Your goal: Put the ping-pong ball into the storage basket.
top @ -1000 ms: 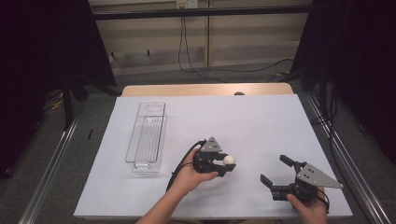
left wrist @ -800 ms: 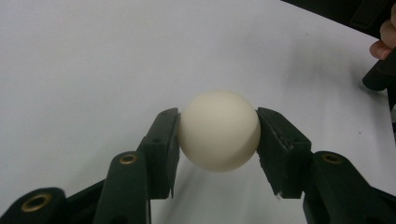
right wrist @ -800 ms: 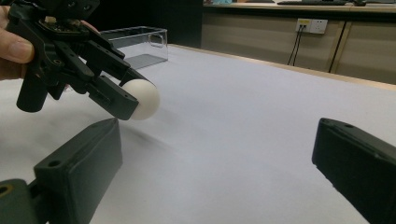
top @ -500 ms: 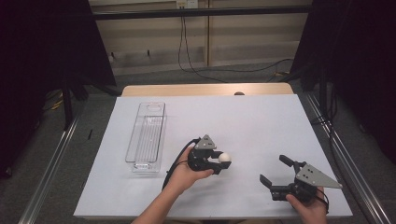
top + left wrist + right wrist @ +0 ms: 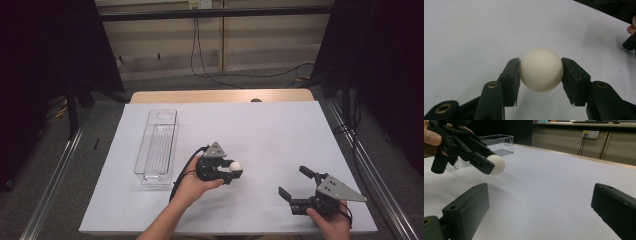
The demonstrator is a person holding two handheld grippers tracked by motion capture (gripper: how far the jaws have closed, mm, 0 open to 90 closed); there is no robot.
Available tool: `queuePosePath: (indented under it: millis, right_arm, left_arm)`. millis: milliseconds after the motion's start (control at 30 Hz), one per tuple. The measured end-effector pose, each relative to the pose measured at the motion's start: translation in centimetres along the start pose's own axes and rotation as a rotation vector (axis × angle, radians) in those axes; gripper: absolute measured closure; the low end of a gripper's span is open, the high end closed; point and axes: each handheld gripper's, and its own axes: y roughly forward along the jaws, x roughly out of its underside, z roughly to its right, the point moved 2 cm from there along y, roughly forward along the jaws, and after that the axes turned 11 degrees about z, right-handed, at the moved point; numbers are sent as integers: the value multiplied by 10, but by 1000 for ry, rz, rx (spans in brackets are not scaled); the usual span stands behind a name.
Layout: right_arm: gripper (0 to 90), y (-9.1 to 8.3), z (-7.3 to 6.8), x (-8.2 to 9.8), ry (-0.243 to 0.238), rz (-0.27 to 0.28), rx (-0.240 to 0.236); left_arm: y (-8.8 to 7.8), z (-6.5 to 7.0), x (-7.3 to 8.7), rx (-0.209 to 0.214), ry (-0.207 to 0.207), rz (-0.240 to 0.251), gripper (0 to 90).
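ball (image 5: 236, 166) has shifted slightly right in the left gripper (image 5: 231, 171) (clamped on it); right gripper (image 5: 296, 186) gapes empty.

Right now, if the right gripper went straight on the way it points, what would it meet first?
Probably the white ball clamped in the left gripper, which sits ahead of and left of the open right gripper; otherwise bare white table. Depth is hard to judge.

Your desk (image 5: 280, 125) is covered by a white sheet (image 5: 260, 210); on it, at your left, lies a clear plastic tray (image 5: 156, 146).
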Motion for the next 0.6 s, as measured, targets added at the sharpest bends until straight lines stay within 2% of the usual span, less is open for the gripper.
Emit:
queuePosePath:
  millis: [133,533,600]
  right_arm:
    - [12,0,0,0,-8,-3,-4]
    - [11,0,0,0,-3,0,-1]
    - [12,0,0,0,-4,3,0]
  left_arm:
    - [-2,-2,-1,-1,4,10,511]
    - [-7,-5,-1,-11,-2,-3,511]
    - [-8,-6,-1,-13,-7,9,511]
